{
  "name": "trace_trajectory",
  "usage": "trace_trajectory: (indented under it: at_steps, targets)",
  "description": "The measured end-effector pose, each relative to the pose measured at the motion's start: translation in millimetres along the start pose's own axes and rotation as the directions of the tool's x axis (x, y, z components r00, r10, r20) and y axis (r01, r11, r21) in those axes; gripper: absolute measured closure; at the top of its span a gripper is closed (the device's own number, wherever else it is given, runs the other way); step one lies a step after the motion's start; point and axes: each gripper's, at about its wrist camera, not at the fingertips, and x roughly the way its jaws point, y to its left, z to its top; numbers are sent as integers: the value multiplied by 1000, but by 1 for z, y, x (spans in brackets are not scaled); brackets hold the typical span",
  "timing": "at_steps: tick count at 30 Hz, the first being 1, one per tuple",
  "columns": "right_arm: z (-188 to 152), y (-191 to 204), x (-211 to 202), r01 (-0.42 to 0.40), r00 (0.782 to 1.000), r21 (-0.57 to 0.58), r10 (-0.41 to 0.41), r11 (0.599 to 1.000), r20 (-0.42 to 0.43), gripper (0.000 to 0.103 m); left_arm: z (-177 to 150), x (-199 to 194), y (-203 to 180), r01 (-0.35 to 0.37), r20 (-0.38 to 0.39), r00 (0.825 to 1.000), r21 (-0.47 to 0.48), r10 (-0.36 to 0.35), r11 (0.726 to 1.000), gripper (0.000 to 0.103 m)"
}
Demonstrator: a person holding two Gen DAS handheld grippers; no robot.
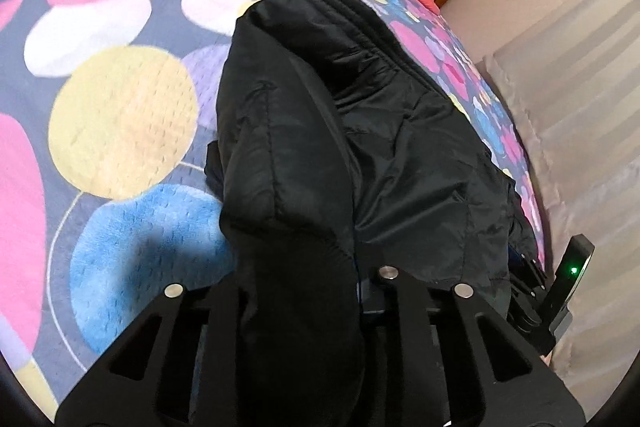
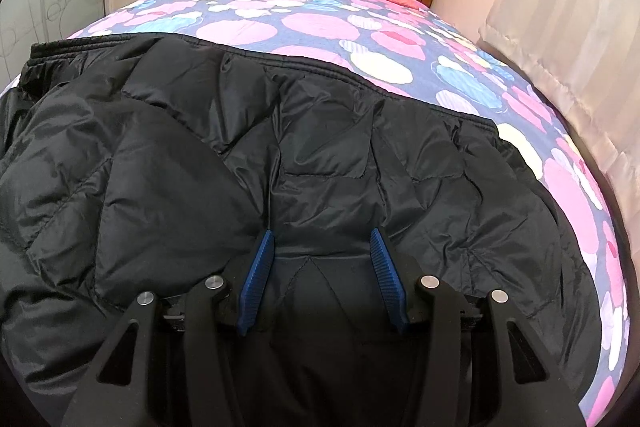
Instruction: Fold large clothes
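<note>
- A black jacket [image 2: 320, 155] is spread across the near end of the bed [image 2: 320, 23], on the dotted cover; from the left wrist view it is seen end-on, near the bed's right edge.
- The left gripper [image 1: 304, 291] is closed narrow on a thick fold of the jacket, which hides its pads.
- The right gripper [image 2: 320, 279] is held about half open; jacket fabric lies between the blue pads [image 2: 256, 279], but whether it is pinched cannot be told.
- The slick, puffy shell could be lost from the left grip once lifted, since a bulky fold is clamped rather than a flat edge.
- If the right side is not truly gripped, the jacket would be dragged askew and the fold line skewed.
- The part nearest the bed's edge could be pulled off the mattress.
</note>
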Motion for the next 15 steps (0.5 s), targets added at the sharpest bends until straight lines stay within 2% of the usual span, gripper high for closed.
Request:
trace_trajectory:
  at_steps: [4, 8, 15]
  targets:
    - [-1, 2, 0, -2, 1000, 3, 2, 1000, 2, 52, -2, -12, -15, -8, 30, 1000, 24, 8, 1000, 84]
    - [-2, 0, -1, -11, 1000, 12, 11, 1000, 4, 52, 0, -30, -38, 21, 70, 997, 62, -25, 998, 85]
    - [1, -11, -10, -43, 999, 46, 42, 998, 12, 52, -5, -50, -123, 72, 100, 991, 201, -94, 977, 86]
